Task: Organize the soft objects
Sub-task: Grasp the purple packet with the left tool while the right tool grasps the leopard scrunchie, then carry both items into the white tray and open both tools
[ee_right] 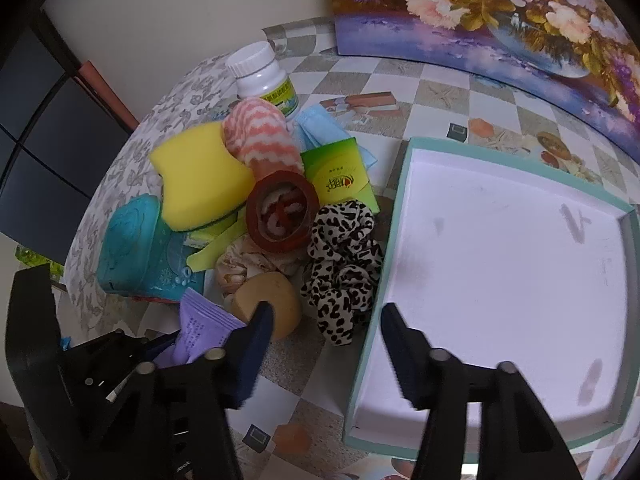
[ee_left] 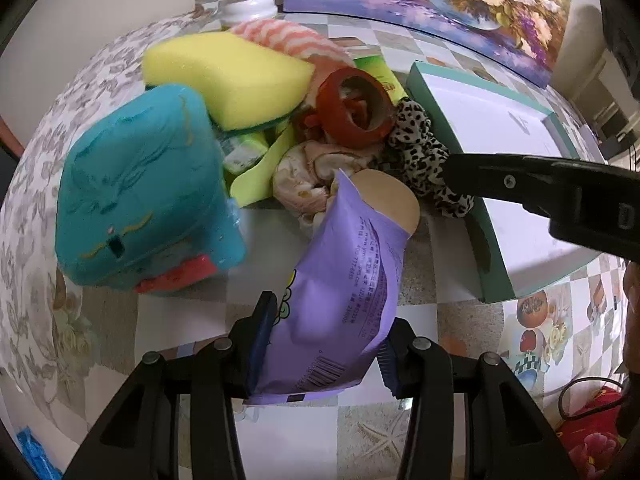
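Because we want it out of the pile, our left gripper squeezes the purple packet; our right gripper waits open at 3 o'clock, by the box.

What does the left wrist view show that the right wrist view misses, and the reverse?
Only left wrist: the left gripper shut on the purple plastic packet, barcode visible. Only right wrist: the right gripper open and holding nothing, plus a light blue face mask behind the pile. Both: yellow sponge, leopard-print scrunchie, white-lined teal box tray.
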